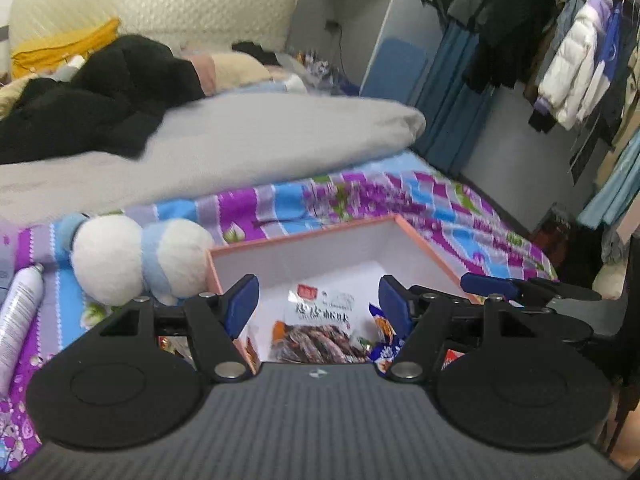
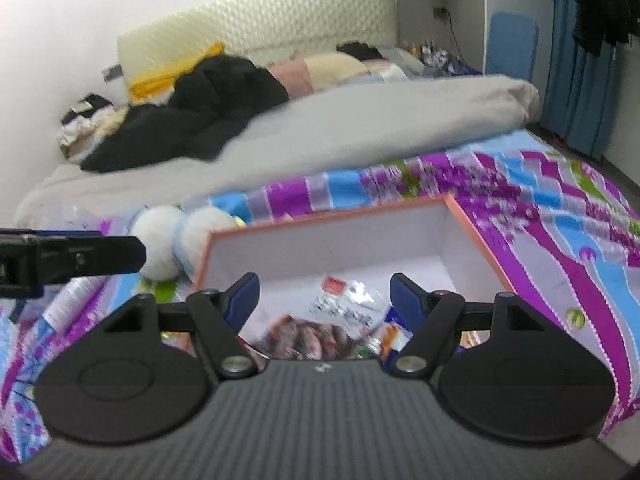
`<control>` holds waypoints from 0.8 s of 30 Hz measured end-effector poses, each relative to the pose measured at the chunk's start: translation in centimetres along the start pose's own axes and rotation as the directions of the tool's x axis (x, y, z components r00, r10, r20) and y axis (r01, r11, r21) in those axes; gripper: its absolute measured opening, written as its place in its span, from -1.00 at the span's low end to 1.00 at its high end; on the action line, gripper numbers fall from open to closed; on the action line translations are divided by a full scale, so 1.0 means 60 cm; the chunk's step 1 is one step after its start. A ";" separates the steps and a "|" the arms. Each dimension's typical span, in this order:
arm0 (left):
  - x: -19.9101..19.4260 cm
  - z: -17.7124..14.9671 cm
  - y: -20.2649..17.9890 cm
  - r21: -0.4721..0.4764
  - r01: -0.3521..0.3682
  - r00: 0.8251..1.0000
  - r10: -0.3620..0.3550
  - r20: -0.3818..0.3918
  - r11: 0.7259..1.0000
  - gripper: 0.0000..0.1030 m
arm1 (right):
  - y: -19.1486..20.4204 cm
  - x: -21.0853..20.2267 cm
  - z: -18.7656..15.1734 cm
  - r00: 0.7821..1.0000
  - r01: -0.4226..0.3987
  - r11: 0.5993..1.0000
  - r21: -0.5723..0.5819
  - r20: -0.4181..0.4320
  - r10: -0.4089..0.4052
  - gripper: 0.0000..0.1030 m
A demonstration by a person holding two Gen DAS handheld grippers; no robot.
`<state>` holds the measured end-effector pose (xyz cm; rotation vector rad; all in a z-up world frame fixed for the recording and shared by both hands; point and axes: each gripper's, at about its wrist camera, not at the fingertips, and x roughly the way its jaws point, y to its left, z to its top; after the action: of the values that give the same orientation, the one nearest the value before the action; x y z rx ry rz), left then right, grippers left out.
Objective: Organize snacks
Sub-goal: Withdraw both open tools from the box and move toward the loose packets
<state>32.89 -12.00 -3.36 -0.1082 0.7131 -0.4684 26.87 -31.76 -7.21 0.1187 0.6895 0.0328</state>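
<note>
A pink-rimmed white box (image 1: 304, 240) lies on the bed; it also shows in the right wrist view (image 2: 320, 220). Inside it lie a clear snack packet with a red label and dark contents (image 1: 320, 332), seen too in the right wrist view (image 2: 320, 328), and a blue and orange packet (image 1: 384, 344). My left gripper (image 1: 318, 300) is open and empty above the box's near part. My right gripper (image 2: 324, 296) is open and empty above the same box. The right gripper's fingers (image 1: 500, 286) show at the right of the left wrist view.
A white and blue plush toy (image 1: 140, 260) lies left of the box. A white spray can (image 1: 18, 316) lies at the far left. A grey duvet (image 1: 224, 140) and black clothes (image 1: 100, 96) cover the bed behind. Hanging clothes (image 1: 572, 64) are at the right.
</note>
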 end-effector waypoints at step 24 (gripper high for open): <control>-0.167 -0.163 0.114 -0.033 -0.132 0.978 0.136 0.160 0.991 0.38 | 0.150 -0.080 -0.113 0.982 -0.066 0.992 -0.112 0.168 0.084 0.44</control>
<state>22.47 -0.81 -6.42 -0.1174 0.5619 -0.3187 18.93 -22.49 -8.25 0.0453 0.5089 0.1303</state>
